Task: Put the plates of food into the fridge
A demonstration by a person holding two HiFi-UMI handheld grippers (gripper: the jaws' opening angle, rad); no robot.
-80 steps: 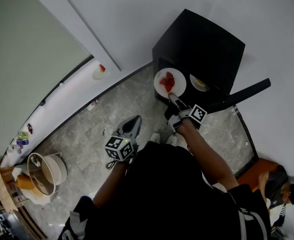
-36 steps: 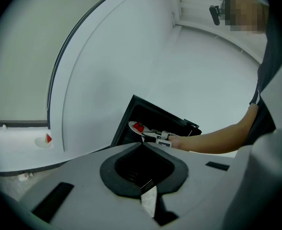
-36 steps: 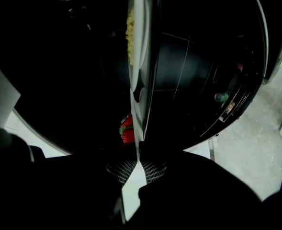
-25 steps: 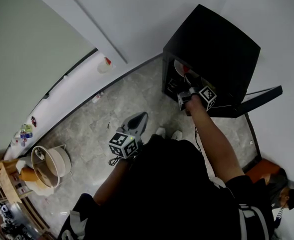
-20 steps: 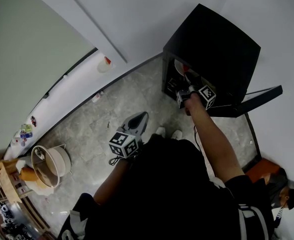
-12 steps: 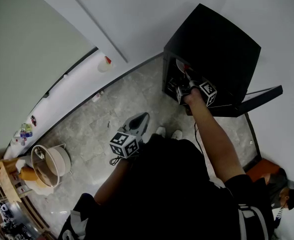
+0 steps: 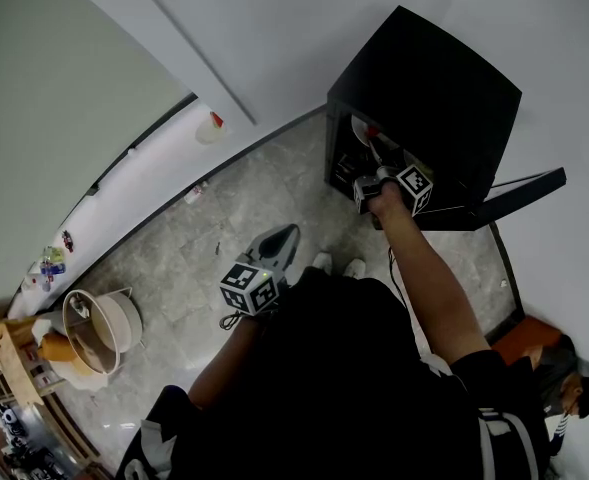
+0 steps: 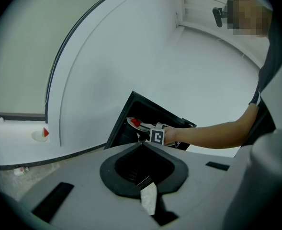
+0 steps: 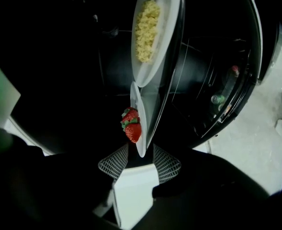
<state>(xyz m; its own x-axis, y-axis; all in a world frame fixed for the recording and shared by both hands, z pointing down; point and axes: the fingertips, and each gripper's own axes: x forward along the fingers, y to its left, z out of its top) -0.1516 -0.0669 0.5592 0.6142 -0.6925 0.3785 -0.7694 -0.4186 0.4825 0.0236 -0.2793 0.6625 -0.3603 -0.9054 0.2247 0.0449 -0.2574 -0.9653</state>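
I see my right gripper (image 9: 141, 160) just spread open, the round white strawberry plate (image 9: 142, 121) lying edge-on straight ahead, rim between its jaws.

the fridge (image 7: 424, 98) is black, dark inside. one plate (image 9: 139, 99) is white with red strawberries (image 9: 132, 128), green at their tops; the other plate (image 9: 169, 13) is white too, heaped with pale yellow food (image 9: 147, 28). the floor (image 7: 224, 238) is grey, veined like marble, and the walls (image 7: 304, 28) plain white.
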